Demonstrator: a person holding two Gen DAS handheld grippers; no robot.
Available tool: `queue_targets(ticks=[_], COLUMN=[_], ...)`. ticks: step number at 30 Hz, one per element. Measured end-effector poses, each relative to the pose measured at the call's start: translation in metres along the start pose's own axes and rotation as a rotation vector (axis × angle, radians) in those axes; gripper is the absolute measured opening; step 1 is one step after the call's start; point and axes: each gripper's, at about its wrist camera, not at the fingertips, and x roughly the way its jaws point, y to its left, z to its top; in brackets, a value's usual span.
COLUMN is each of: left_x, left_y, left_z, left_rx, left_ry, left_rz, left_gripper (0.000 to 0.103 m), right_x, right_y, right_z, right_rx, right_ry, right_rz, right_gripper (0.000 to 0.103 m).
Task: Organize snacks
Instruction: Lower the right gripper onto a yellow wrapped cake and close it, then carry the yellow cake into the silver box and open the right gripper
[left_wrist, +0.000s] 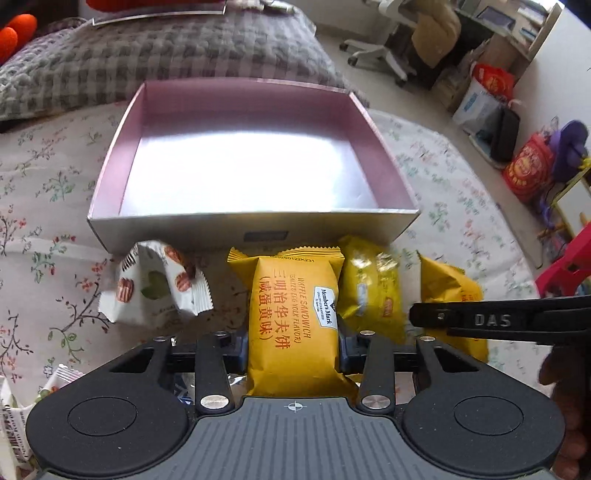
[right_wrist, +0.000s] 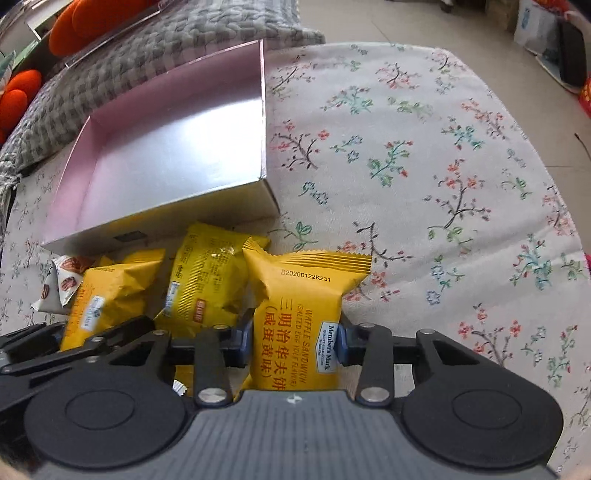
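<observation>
My left gripper (left_wrist: 293, 347) and right gripper (right_wrist: 297, 341) each clamp a yellow pack, aimed at the box (left_wrist: 255, 218) at 12 o'clock on the floral bed (right_wrist: 424, 155).

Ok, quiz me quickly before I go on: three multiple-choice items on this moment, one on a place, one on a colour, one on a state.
1. Where does the pink box sit relative to the loose snacks?
A. Beyond them, farther from the cameras
B. Under them
C. Behind the cameras

2. What colour is the waffle sandwich packet in the left gripper?
A. White
B. Yellow
C. Red

3. What is the state of the right gripper?
A. Open over the box
B. Shut on nothing
C. Shut on its own waffle packet

Answers:
1 A: its front wall stands just past the packets.
2 B: the wrapper is yellow with orange print.
3 C: both pads press the packet's sides.
</observation>
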Motion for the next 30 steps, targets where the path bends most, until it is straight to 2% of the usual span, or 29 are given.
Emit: queue_targets(ticks=[3,5,10,13,16,21,30], left_x=[-0.017,-0.028,-0.043,-0.044,-0.042,-0.023,0.018], left_y=[0.003,0.004,0.011,0.027,0.038,0.05,0.059], left_z=[0.004,0.008,0.033,0.054,0.071,0.086,0.091], left_rx=[-0.011,-0.001,0.03,-0.02,-0.025,-0.052,-0.015], left_ry=[-0.016,-0.051,-0.169,-0.207,-0.256,-0.264,-0.247], left_rz=[-0.036,-0.033,0.069,0.078,0.115,0.081,0.144], left_gripper=[0.038,0.038,0.038,0.038,0.038,0.039,0.039], right_x=[-0.011,-0.018,-0.021,-0.028,-0.031,-0.022,0.015], right_y=[-0.003,-0.006,0.003,0.015,0.031,0.052,0.061], right_z=[0.001,0.0,0.012,0.024,0.045,0.071,0.091], right_rx=[0.005,0.008,0.007,-0.004,-0.031,-0.053,-0.077], right_ry=[-0.023,-0.054,-0.139,-0.187,-0.24,-0.285,-0.3], right_rz=[-0.002,-0.001,0.017,0.069,0.08,0.113,0.067], right_gripper=[0.037,0.037,0.037,0.037,0.037,0.037,0.037])
